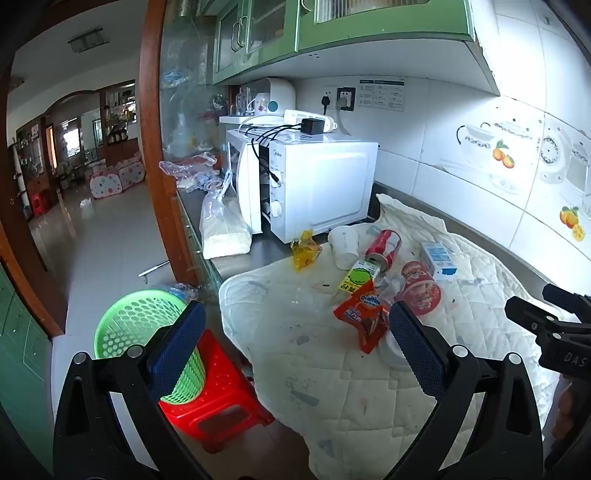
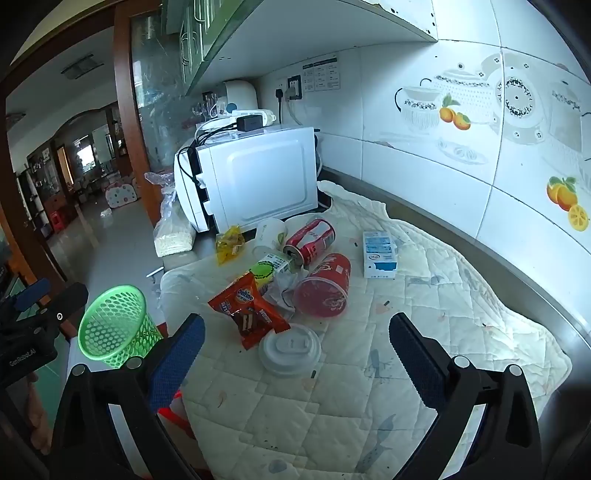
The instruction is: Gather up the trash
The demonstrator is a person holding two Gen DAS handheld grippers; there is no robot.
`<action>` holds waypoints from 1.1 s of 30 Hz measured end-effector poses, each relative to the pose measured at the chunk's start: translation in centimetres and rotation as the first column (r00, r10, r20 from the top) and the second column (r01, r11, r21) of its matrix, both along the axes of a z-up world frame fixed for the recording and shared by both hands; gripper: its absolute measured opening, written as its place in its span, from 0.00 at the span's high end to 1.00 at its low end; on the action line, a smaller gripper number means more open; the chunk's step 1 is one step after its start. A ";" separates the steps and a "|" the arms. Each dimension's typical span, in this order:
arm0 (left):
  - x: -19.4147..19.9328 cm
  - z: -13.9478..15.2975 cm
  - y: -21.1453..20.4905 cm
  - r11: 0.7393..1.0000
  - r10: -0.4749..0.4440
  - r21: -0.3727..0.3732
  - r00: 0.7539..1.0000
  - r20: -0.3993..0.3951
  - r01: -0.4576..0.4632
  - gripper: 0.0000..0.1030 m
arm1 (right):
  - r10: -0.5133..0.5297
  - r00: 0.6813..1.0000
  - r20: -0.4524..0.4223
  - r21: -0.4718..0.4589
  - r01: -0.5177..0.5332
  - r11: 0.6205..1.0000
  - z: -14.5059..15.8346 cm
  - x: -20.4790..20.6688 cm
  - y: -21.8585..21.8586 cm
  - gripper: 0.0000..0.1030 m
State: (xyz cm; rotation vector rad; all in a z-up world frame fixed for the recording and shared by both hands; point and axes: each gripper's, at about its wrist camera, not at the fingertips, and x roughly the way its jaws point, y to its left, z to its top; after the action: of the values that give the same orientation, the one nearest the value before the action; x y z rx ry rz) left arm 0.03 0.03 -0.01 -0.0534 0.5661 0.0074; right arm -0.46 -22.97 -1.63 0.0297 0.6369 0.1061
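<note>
A home kitchen is indicated by the microwave, green wall cabinets, tiled backsplash and desk.

The left gripper has its jaws wide apart with nothing between them, above a quilted white cloth on the counter. On the cloth lie an orange snack wrapper, a red paper cup on its side, a red soda can, a white paper cup, a blue and white carton and a yellow wrapper, with a white microwave behind them. To the left, a green mesh basket stands on a red plastic stool.
</note>
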 end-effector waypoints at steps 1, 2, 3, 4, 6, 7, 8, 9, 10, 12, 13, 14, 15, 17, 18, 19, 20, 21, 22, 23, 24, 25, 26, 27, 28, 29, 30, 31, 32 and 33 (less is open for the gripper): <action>0.0 0.0 0.0 1.000 -0.003 0.000 1.000 0.000 0.003 0.05 | 0.001 1.000 0.003 -0.006 -0.001 1.000 0.0 0.0 0.0 0.06; 0.0 0.0 0.0 1.000 -0.002 0.002 1.000 0.002 0.002 0.05 | 0.001 1.000 0.000 -0.006 -0.001 1.000 0.0 0.0 0.1 0.06; 0.0 0.0 0.0 1.000 -0.004 0.000 1.000 0.005 0.004 0.05 | 0.000 1.000 0.001 -0.006 0.000 1.000 0.0 0.0 0.1 0.06; 0.0 0.0 0.0 1.000 -0.005 -0.001 1.000 0.005 0.005 0.05 | 0.001 1.000 -0.002 -0.005 -0.001 1.000 0.0 0.0 0.1 0.06; 0.1 0.0 0.0 1.000 -0.006 -0.001 1.000 0.004 0.006 0.05 | 0.000 1.000 -0.003 -0.005 0.000 1.000 -0.1 0.0 0.1 0.06; 0.1 0.0 0.0 1.000 -0.006 -0.001 1.000 0.004 0.006 0.05 | 0.002 1.000 0.001 0.000 -0.002 1.000 0.0 0.0 0.1 0.06; 0.1 -0.1 0.0 1.000 -0.005 -0.001 1.000 0.004 0.005 0.05 | 0.003 1.000 0.001 -0.001 -0.003 1.000 0.0 -0.1 0.1 0.06; 0.2 -0.1 0.1 1.000 -0.007 -0.003 1.000 0.003 0.007 0.05 | 0.003 1.000 0.001 -0.003 -0.003 1.000 0.0 -0.1 0.1 0.06; 0.2 -0.1 0.1 1.000 -0.007 -0.005 1.000 0.002 0.007 0.05 | 0.003 1.000 0.003 -0.003 -0.003 1.000 0.0 -0.2 0.1 0.06; 0.3 -0.2 0.1 1.000 -0.006 -0.004 1.000 0.000 0.006 0.05 | 0.001 1.000 0.001 0.005 -0.001 1.000 -0.2 -0.1 0.0 0.06; 0.4 -0.3 0.2 1.000 -0.007 -0.003 1.000 -0.001 0.007 0.05 | 0.001 1.000 0.001 0.004 -0.001 1.000 -0.3 -0.1 -0.1 0.06; 0.5 -0.3 0.2 1.000 -0.006 -0.002 1.000 -0.003 0.006 0.05 | 0.001 1.000 0.000 0.005 -0.001 1.000 -0.4 -0.1 -0.1 0.06; 0.6 -0.4 0.2 1.000 -0.005 -0.002 1.000 -0.004 0.005 0.05 | 0.001 1.000 -0.002 0.006 -0.001 1.000 -0.5 -0.1 -0.1 0.06; 0.7 -0.5 0.2 1.000 -0.003 -0.001 1.000 -0.004 0.003 0.05 | 0.003 1.000 0.002 0.004 -0.003 1.000 -0.2 -0.2 0.1 0.06; 0.8 -0.5 0.2 1.000 -0.002 0.000 1.000 -0.004 0.002 0.05 | 0.005 1.000 0.002 0.003 -0.005 1.000 -0.3 0.0 0.3 0.06; 0.9 -0.6 0.3 1.000 0.000 0.001 1.000 -0.004 0.000 0.05 | 0.006 1.000 0.003 0.002 -0.006 1.000 -0.3 -0.1 0.4 0.06; 0.2 -0.2 0.1 1.000 0.001 0.001 1.000 0.000 -0.001 0.05 | 0.006 1.000 0.003 0.002 -0.006 1.000 -0.3 -0.2 0.5 0.06; 0.0 -0.2 0.4 1.000 0.004 -0.001 1.000 -0.002 -0.004 0.05 | 0.007 1.000 0.004 0.002 -0.007 1.000 -0.3 -0.4 0.6 0.06; 0.0 -0.2 0.4 1.000 0.007 0.000 1.000 -0.003 -0.007 0.05 | 0.008 1.000 0.004 0.001 -0.008 1.000 -0.3 -0.4 0.6 0.06; 0.0 -0.3 0.4 1.000 0.010 0.000 1.000 -0.003 -0.010 0.05 | 0.009 1.000 0.004 0.002 -0.009 1.000 -0.3 -0.4 0.6 0.06; 0.1 -0.3 0.5 1.000 0.011 -0.001 1.000 -0.004 -0.011 0.05 | 0.010 1.000 0.004 0.003 -0.010 1.000 -0.4 -0.3 0.6 0.06; 0.1 -0.3 0.5 1.000 0.013 -0.002 1.000 -0.004 -0.013 0.05 | 0.010 1.000 0.003 0.003 -0.010 1.000 -0.4 -0.3 0.6 0.06; 0.1 -0.3 0.5 1.000 0.015 -0.001 1.000 -0.005 -0.015 0.05 | 0.010 1.000 0.003 0.003 -0.010 1.000 -0.4 -0.3 0.6 0.06; 0.2 -0.4 0.5 1.000 0.014 -0.002 1.000 -0.006 -0.014 0.05 | 0.012 1.000 0.004 0.003 -0.012 1.000 -0.4 -0.3 0.6 0.06; 0.2 -0.4 0.5 1.000 0.015 -0.003 1.000 -0.007 -0.015 0.05 | 0.013 1.000 0.004 0.003 -0.013 1.000 -0.5 -0.3 0.7 0.06; 0.3 -0.5 0.5 1.000 0.016 -0.002 1.000 -0.010 -0.016 0.05 | 0.013 1.000 0.004 0.001 -0.013 1.000 -0.5 -0.3 0.7 0.06; 0.4 -0.5 0.4 1.000 0.015 -0.003 1.000 -0.012 -0.015 0.05 | 0.013 1.000 0.004 0.001 -0.013 1.000 -0.5 -0.2 0.7 0.06; 0.4 -0.6 0.4 1.000 0.012 -0.006 1.000 -0.014 -0.012 0.05 | 0.012 1.000 0.003 0.003 -0.012 1.000 -0.5 -0.2 0.7 0.06; 0.5 -0.6 0.4 1.000 0.013 -0.007 1.000 -0.017 -0.013 0.05 | 0.012 1.000 0.003 0.003 -0.012 1.000 -0.5 -0.2 0.7 0.06; 0.0 -0.6 0.7 1.000 0.011 -0.008 1.000 -0.013 -0.011 0.05 | 0.012 1.000 0.002 0.003 -0.012 1.000 -0.5 -0.2 0.8 0.06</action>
State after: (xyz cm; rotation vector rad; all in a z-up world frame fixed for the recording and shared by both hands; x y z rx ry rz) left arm 0.04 0.73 -0.58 -0.0641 0.5790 0.0159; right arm -0.69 -22.18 -2.17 0.0284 0.6349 0.1190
